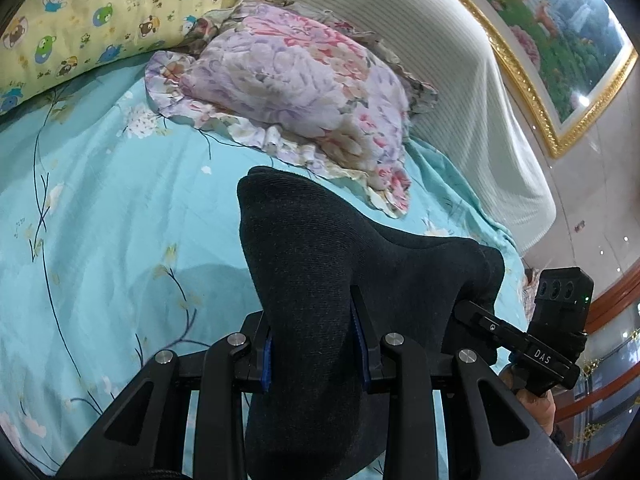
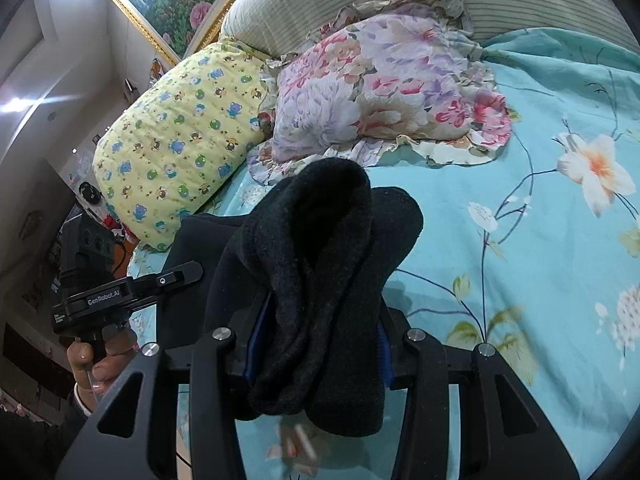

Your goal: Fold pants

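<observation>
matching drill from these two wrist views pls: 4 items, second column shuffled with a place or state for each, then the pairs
Items:
1. black knit pants
2. yellow cartoon-bear pillow
3. pink-and-purple floral ruffled pillow
4. gold-framed landscape painting

Place or state:
A. hangs on the wall behind the bed
B. lies beside the yellow pillow on the turquoise floral bedsheet
C. clamped by the left gripper and the right gripper
D. at the head of the bed, on the left gripper's side

Pairs: 1-C, 2-D, 3-B, 4-A
</observation>
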`<state>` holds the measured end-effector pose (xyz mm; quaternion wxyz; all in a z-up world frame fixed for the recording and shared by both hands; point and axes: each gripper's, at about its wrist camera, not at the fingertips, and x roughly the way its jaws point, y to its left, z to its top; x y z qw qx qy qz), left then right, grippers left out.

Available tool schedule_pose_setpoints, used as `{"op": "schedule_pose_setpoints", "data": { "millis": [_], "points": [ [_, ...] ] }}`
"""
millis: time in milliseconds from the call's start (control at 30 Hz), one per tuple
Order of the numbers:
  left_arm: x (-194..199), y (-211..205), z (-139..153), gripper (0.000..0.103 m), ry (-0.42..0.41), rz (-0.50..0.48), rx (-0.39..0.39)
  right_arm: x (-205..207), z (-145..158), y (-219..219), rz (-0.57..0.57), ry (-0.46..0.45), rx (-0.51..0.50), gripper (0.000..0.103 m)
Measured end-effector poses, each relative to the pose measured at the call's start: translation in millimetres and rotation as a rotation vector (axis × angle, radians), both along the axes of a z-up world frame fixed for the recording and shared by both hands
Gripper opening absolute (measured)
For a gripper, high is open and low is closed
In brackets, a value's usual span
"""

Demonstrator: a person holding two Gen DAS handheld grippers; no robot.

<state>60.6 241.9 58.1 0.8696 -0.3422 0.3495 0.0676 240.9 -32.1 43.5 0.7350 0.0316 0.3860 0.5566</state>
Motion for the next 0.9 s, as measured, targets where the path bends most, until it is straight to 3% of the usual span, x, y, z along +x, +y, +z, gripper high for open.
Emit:
{"op": "schedule_pose_setpoints", "data": {
  "millis": [733,900],
  "points": [
    [28.3,20.3,-35.3,0.030,0.080,0.022,0.050,28.4,-31.0,37.3,0.002,0.056,-0.048,0.047],
    [32.8,21.6,-47.0,0.032,0.103,0.022,0.059,36.0,-44.3,38.8,-0.012,0.061,-0.058,0.054]
  ]
}}
